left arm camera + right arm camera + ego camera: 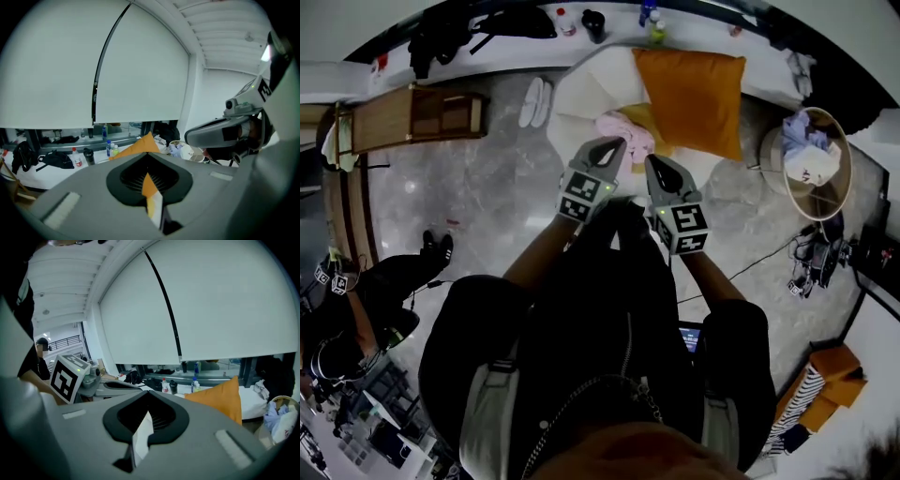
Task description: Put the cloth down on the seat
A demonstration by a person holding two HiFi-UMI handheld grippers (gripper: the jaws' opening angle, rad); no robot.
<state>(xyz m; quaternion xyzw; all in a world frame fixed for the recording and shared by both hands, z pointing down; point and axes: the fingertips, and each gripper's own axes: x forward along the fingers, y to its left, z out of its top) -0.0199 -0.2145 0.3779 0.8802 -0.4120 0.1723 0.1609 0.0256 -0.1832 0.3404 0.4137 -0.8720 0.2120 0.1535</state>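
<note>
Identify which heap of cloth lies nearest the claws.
The pink cloth on the white seat, just past the left claw and right claw; the basket's clothes and the orange-striped floor heap lie farther right.

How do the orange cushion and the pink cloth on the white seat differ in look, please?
The orange cushion is large; the pink cloth is much smaller. The cushion is smooth with straight edges; the cloth is crumpled in a heap. The cushion lies on the right in the head view, the cloth to its left. Both rest on the white seat.
</note>
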